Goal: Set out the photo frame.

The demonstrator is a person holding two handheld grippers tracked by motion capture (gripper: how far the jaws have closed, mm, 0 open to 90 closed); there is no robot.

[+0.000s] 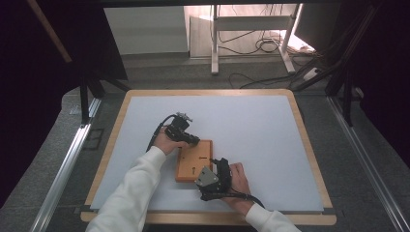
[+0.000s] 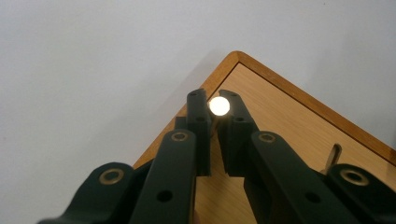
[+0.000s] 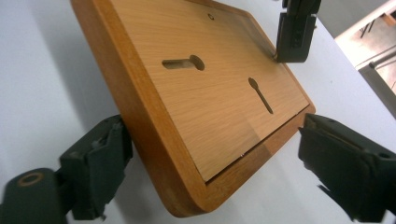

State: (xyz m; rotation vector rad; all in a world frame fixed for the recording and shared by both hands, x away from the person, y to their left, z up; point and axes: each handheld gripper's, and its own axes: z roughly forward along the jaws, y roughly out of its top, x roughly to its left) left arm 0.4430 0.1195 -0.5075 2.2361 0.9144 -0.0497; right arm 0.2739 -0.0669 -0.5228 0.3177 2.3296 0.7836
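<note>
A flat wooden board (image 1: 192, 164) with a raised rim and two keyhole slots lies on the white table top (image 1: 251, 125). My left gripper (image 1: 195, 140) sits over the board's far corner, shut on a small shiny round-headed pin (image 2: 219, 106) between its fingertips (image 2: 198, 105). The pin stands just above the board's corner (image 2: 280, 112). My right gripper (image 1: 209, 177) is at the board's near right corner. Its jaws stand wide on either side of the board's near end (image 3: 196, 140), with a slight gap at one pad (image 3: 327, 149). The left gripper (image 3: 294, 35) shows at the far edge.
The table has a wooden border (image 1: 309, 145) around the white sheet. Metal rails (image 1: 63, 169) run along both sides of it. Beyond the far edge are a white stand's legs (image 1: 215, 43) and loose cables (image 1: 261, 46) on the floor.
</note>
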